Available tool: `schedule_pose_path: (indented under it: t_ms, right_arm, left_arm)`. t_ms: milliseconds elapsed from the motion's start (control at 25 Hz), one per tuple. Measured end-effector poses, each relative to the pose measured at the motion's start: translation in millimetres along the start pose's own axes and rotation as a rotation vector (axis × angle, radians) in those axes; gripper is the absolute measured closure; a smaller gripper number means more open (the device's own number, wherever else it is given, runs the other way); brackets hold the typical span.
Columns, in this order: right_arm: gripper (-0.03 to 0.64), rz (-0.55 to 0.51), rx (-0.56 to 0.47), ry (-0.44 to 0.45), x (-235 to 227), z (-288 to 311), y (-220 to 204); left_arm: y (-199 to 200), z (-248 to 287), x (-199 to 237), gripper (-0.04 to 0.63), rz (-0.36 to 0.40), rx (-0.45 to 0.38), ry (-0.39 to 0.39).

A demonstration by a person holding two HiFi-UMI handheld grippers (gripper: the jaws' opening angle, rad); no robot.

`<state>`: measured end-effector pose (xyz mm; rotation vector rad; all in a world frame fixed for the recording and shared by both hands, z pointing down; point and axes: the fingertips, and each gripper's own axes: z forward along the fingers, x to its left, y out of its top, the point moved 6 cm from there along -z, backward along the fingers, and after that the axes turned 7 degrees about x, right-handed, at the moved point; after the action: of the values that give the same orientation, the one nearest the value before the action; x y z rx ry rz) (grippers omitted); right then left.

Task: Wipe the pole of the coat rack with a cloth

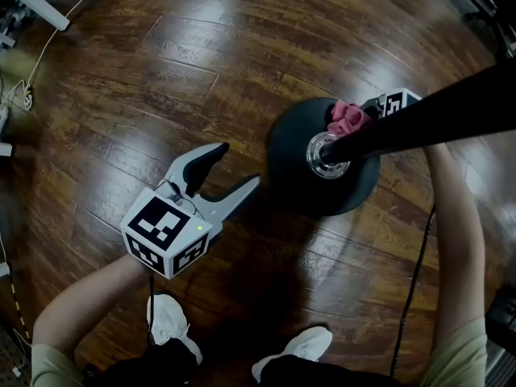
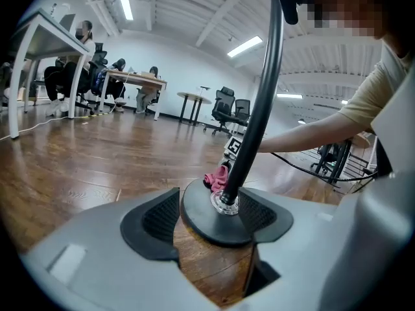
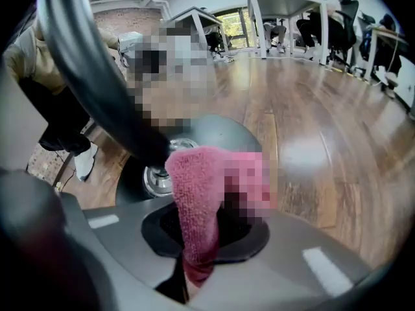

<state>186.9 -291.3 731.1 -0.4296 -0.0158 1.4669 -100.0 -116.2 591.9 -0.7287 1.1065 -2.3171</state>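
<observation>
Right gripper (image 3: 207,235) pinches the cloth (image 1: 348,118) at 1 o'clock of the pole (image 1: 435,119) foot; its axis rises upward (left gripper (image 1: 238,165), spread and empty, sits at 9 o'clock).

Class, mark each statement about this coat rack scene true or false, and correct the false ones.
1. The right gripper is shut on the pink cloth. True.
2. The left gripper grips the pole. False: its jaws are apart and empty, and it is held above the floor, to the side of the rack.
3. The cloth is at the top of the pole. False: it is low down, by the base.
4. The base is round and dark and stands on a wooden floor. True.
</observation>
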Motion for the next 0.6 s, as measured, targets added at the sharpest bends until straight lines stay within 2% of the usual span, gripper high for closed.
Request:
schedule_pose_path:
  t_ms: [160,320,600]
  right_arm:
    - [0.568,0.034,0.005,-0.038,25,3,-23]
    - [0.568,0.053,-0.018,-0.039,63,11,-39]
    - [0.568,0.075,-0.050,-0.053,119,23,-44]
  left_arm:
    - [6,6,-10,0.333,0.029,-0.007,-0.032]
    - [14,12,-22,0.333,0.059,-0.017,-0.070]
    - [16,20,-51,0.334,0.111,-0.007,-0.134]
